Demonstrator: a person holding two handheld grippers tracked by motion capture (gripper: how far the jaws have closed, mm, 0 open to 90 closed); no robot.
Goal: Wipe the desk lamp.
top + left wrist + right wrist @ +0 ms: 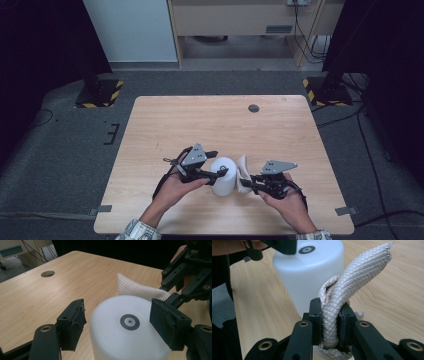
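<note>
A white plastic cylinder (223, 182) stands upright near the table's front edge; a dark round mark sits on its top (129, 322). My left gripper (216, 164) reaches over it from the left, one jaw on either side of the cylinder's top. The left pad (72, 323) stands just off the wall and the right pad (168, 323) is at its rim. My right gripper (330, 315) is shut on a folded whitish quilted cloth (359, 272), which rises beside the cylinder (312, 272) on its right. The cloth (243, 167) leans next to the cylinder.
The wooden table (200, 120) has a round cable hole (253, 108) near its far edge. Dark stands with striped bases (102, 94) sit on the floor beyond the far corners. Cables run across the floor at the right.
</note>
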